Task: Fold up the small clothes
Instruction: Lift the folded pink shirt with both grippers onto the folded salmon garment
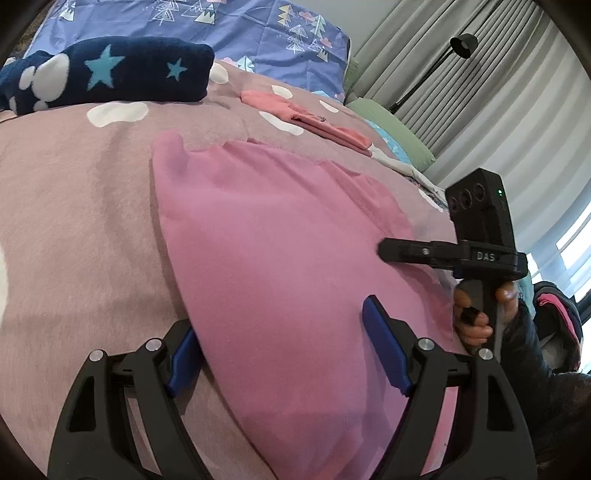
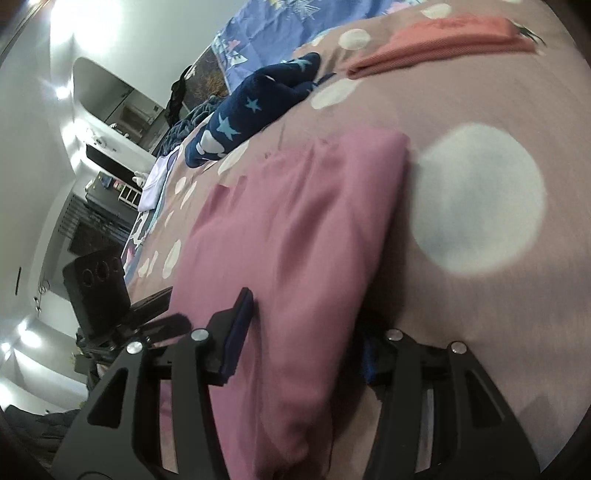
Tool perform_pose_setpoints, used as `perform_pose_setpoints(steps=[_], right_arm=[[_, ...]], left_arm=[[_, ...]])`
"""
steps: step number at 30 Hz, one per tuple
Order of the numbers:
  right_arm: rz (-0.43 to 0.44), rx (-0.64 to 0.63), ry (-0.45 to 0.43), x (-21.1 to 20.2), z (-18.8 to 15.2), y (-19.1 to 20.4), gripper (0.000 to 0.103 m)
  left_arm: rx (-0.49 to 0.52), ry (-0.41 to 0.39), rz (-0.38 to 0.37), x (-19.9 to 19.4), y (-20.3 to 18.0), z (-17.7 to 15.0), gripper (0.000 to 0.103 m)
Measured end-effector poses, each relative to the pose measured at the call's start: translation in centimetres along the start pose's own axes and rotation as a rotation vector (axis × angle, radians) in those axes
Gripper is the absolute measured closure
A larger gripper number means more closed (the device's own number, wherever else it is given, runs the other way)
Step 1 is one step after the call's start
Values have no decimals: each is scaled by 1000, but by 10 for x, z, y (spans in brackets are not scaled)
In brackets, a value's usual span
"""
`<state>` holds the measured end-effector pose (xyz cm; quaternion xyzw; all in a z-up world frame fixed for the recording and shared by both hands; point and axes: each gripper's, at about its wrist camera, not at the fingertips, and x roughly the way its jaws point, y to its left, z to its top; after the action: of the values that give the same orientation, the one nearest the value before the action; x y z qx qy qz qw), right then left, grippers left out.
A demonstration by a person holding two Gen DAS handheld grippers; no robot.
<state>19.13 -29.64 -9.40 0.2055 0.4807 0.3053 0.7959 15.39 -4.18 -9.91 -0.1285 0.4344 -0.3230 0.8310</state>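
We see the pink garment [image 1: 280, 258] lying flat on the bed cover [image 1: 74, 206], partly folded, with one folded edge running away from our jaws. In the left wrist view it reaches between the jaws of the left gripper [image 1: 284, 350]: these stand spread wide, one blue pad [image 1: 384, 347] resting over the cloth and the other at the garment's edge, with no pinch on it. In the right wrist view the same garment [image 2: 295, 236] runs between the jaws of the right gripper [image 2: 303, 332]. One dark pad [image 2: 238, 325] lies on top of the fabric and the other is tucked beneath the folded edge, mostly hidden. They are partly closed around the layers, but we cannot tell whether they press on the cloth.

A hand [image 1: 480, 314] grips the handle of the right gripper, seen just to the right of the left jaws. Beyond both sets of jaws lies a coral garment [image 1: 306, 118], already folded, and farther off to the left a navy fleece with stars [image 1: 110, 74]. Behind these is a blue patterned sheet [image 1: 207, 29].
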Motion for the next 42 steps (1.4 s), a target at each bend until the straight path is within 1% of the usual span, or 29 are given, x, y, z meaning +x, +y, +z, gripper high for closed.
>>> perform_pose_setpoints(steps=[1, 2, 3, 4, 6, 7, 9, 12, 15, 16, 19, 21, 23, 26, 27, 28, 29, 31, 35, 38, 40, 42], right_arm=[[-18, -6, -4, 2, 1, 1, 64], [-39, -6, -13, 3, 2, 3, 68], [-49, -6, -19, 2, 1, 5, 75], [-59, -12, -28, 0, -1, 9, 82], [-76, -54, -73, -13, -6, 25, 84], [-60, -71, -99, -21, -8, 33, 85], [-37, -99, -151, -40, -9, 47, 85], [-57, -170, -252, -77, -8, 73, 86], [-70, -222, -372, -124, 0, 93, 86], [-78, -233, -395, -136, 1, 96, 85], [-135, -283, -473, -170, 20, 110, 85], [-184, -318, -516, -190, 39, 116, 85], [-251, -366, -557, -203, 61, 122, 85], [-370, -444, -603, -206, 90, 123, 85], [-413, -454, -608, -205, 103, 118, 85], [-431, -449, -611, -205, 114, 113, 85], [-437, -441, -614, -206, 120, 110, 85], [-450, -419, -623, -205, 144, 95, 85], [-490, -389, -623, -196, 177, 71, 85], [-517, -378, -614, -181, 202, 52, 85], [-541, -378, -610, -169, 217, 41, 85], [-556, -369, -606, -156, 233, 30, 85]], left_arm=[[4, 1, 1, 3, 0, 4, 25], [8, 2, 9, 6, -1, 7, 30], [11, 2, 26, 8, -1, 9, 48], [5, 3, 36, 9, 0, 13, 63], [1, -12, 40, 4, -4, 16, 73], [19, -27, 52, -1, -10, 16, 76], [57, -59, 72, -13, -25, 18, 78], [133, -127, 88, -38, -58, 27, 79], [234, -211, 96, -65, -98, 47, 79], [264, -233, 99, -71, -110, 57, 79], [356, -286, 123, -79, -145, 90, 79], [410, -308, 147, -77, -165, 112, 79], [457, -331, 177, -71, -182, 139, 79], [482, -360, 202, -61, -195, 180, 79], [487, -366, 208, -56, -198, 192, 79], [499, -367, 220, -48, -202, 205, 79], [514, -364, 236, -39, -205, 215, 79], [541, -350, 271, -19, -207, 236, 78], [549, -339, 295, 12, -200, 269, 78], [548, -327, 315, 33, -191, 288, 78], [556, -315, 342, 51, -184, 300, 78], [553, -312, 355, 63, -179, 306, 78]])
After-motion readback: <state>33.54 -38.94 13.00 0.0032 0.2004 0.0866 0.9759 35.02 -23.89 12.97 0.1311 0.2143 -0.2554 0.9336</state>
